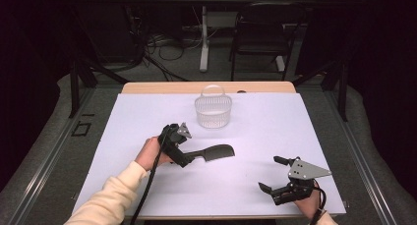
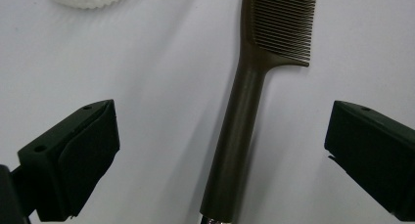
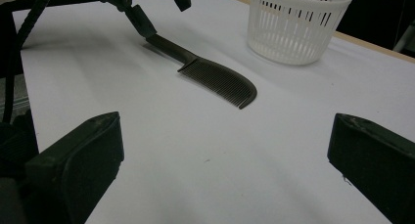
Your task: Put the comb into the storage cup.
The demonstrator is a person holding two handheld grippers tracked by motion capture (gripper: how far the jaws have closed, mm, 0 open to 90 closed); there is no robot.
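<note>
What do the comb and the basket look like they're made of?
Comb: probably hard plastic, dark brown, matte with a faint sheen; handle and fine teeth look moulded in one piece. Basket: likely thin, white, slightly translucent plastic, with moulded slotted walls.

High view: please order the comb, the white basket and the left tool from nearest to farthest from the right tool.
1. The comb, lying on the table to the left of the right tool.
2. The left tool, farther left, at the comb's handle.
3. The white basket, at the far middle of the table.
</note>
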